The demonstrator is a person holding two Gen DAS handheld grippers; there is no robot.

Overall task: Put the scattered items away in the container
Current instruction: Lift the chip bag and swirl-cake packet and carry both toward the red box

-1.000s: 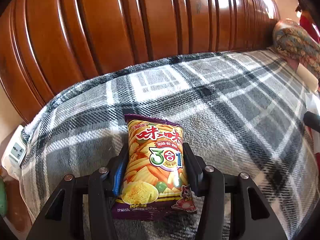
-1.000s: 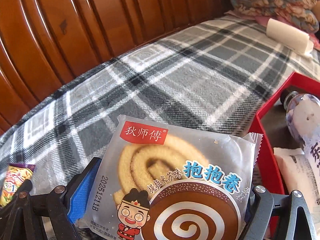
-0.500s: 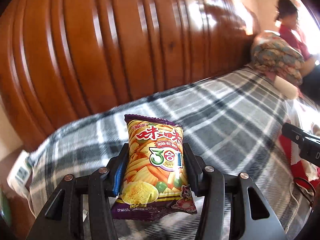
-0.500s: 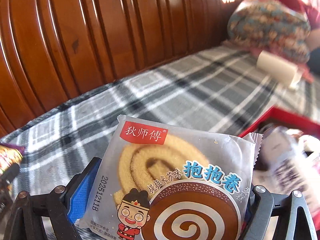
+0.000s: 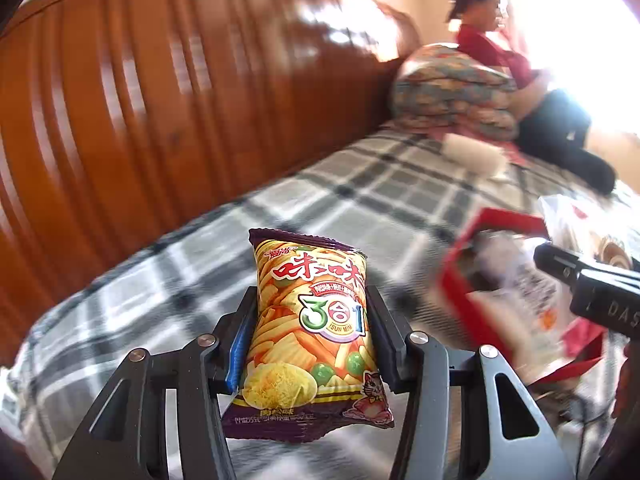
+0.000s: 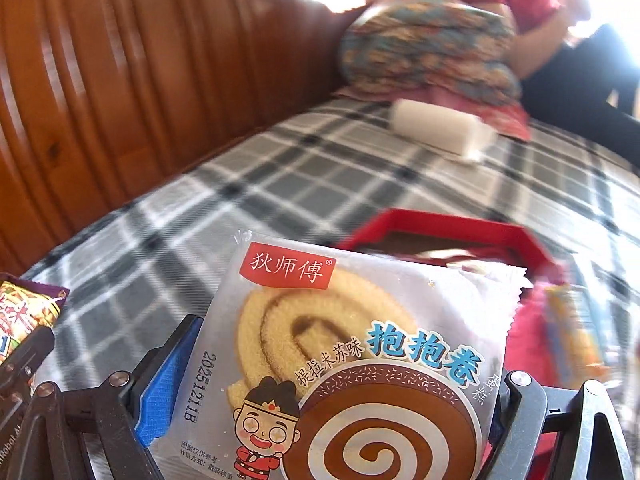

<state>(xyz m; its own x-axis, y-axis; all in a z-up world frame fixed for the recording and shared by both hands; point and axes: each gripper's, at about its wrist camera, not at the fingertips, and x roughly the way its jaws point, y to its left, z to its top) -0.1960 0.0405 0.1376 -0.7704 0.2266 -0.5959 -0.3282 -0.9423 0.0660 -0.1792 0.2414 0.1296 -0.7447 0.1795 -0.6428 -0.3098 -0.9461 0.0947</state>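
surface: plaid-blanketed bed [image 6: 304, 168] — on it: red box [image 6: 460, 226] | white roll [image 6: 440, 130] | floral pillow [image 6: 424, 40]

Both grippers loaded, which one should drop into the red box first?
Right, probably. Its swiss roll pack already overlaps the red box rim directly ahead. The left gripper, holding the chip bag, sees the box off to the side.

A home bedroom: a bed [image 5: 360, 184] under a plaid blanket, a ribbed wooden headboard [image 5: 160, 92], a folded quilt [image 6: 424, 40], and a person [image 5: 532, 92] sitting at the far end.
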